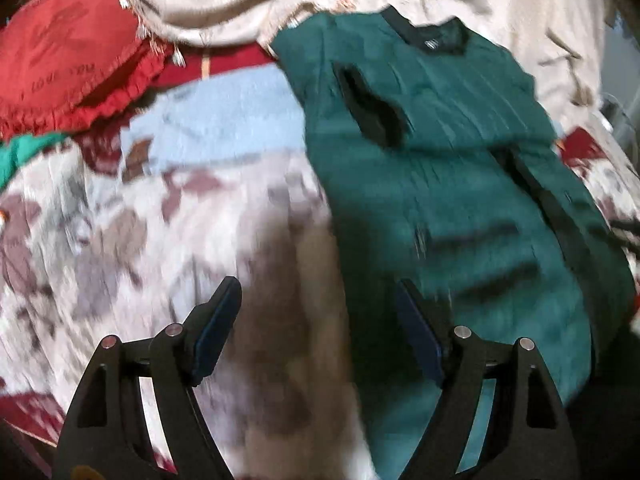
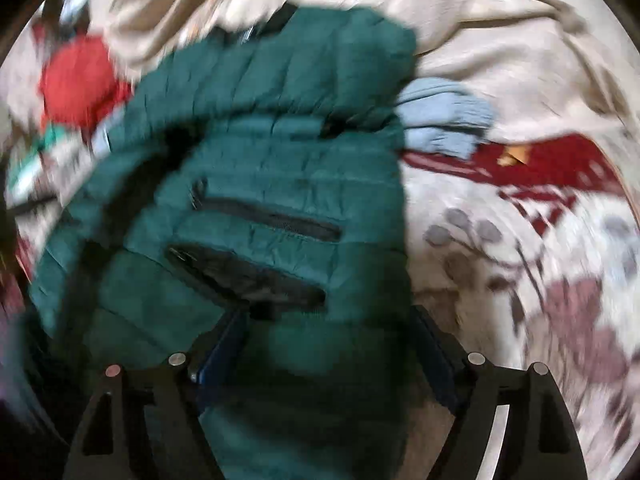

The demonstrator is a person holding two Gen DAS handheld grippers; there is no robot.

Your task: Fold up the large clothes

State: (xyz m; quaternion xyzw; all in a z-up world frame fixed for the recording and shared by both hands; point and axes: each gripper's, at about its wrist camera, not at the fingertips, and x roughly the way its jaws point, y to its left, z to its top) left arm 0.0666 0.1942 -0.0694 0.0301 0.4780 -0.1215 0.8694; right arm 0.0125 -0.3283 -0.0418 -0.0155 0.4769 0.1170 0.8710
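Note:
A dark green quilted jacket (image 1: 440,160) with black zip pockets lies folded lengthwise on the floral bedcover (image 1: 120,220). In the left wrist view my left gripper (image 1: 318,286) stands open above the jacket's left edge; its left finger is over the bedcover and its right finger over the green fabric. In the right wrist view the jacket (image 2: 260,160) fills the middle, its pocket zips running across. My right gripper (image 2: 330,314) is open over the jacket's near end, with green fabric lying under and between the wide jaws, the pads not pressing on it. Both views are blurred.
A red heart-shaped cushion (image 1: 68,68) lies at the far left, beside a beige fringed blanket (image 1: 240,8) bunched along the back. A light blue cloth (image 1: 224,120) lies next to the jacket, also in the right wrist view (image 2: 444,120). A teal cloth (image 1: 20,156) shows at the left edge.

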